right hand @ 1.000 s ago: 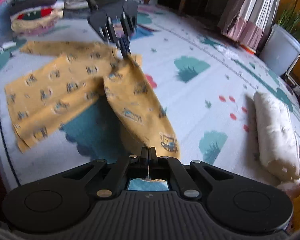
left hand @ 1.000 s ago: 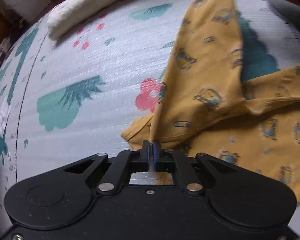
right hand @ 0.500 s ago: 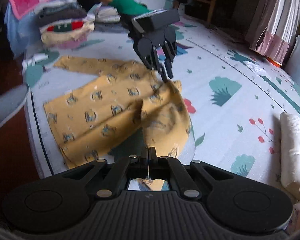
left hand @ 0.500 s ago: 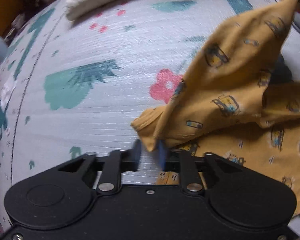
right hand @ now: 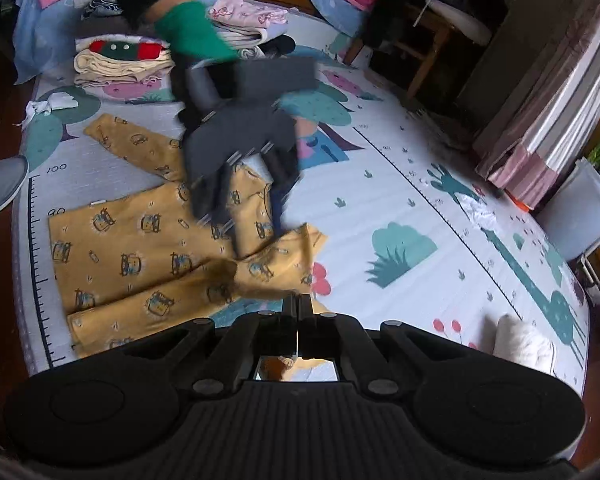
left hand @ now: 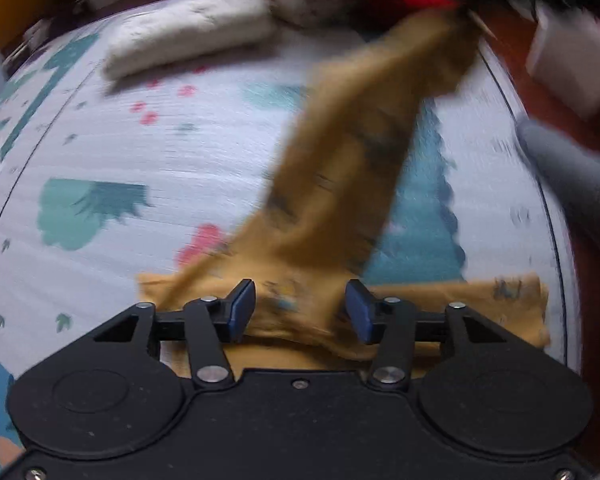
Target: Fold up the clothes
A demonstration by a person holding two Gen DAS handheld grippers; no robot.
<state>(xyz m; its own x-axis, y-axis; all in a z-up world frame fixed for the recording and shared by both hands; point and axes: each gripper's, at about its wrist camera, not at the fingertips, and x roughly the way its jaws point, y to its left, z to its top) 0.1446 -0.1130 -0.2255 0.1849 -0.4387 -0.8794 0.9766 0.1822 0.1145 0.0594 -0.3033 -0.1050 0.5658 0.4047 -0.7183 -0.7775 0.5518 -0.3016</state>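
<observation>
One sleeve of a yellow printed top (right hand: 140, 256) was held lifted over a patterned play mat (right hand: 399, 208).

The right gripper (right hand: 298, 306) was seen with its fingers pressed together on the sleeve end, the cloth drawn up toward it from the garment lying flat on the mat. The left gripper (left hand: 300, 312) was seen with its blue-padded fingers (left hand: 242, 312) spread wide apart just above the yellow fabric, nothing pinched between them. A white rolled cushion (left hand: 188, 36) and a stack of folded clothes (right hand: 120, 60) were seen at the mat's edges.

Shirt (right hand: 140, 248) on mat (right hand: 399, 184), folded pile (right hand: 120, 60) behind
</observation>
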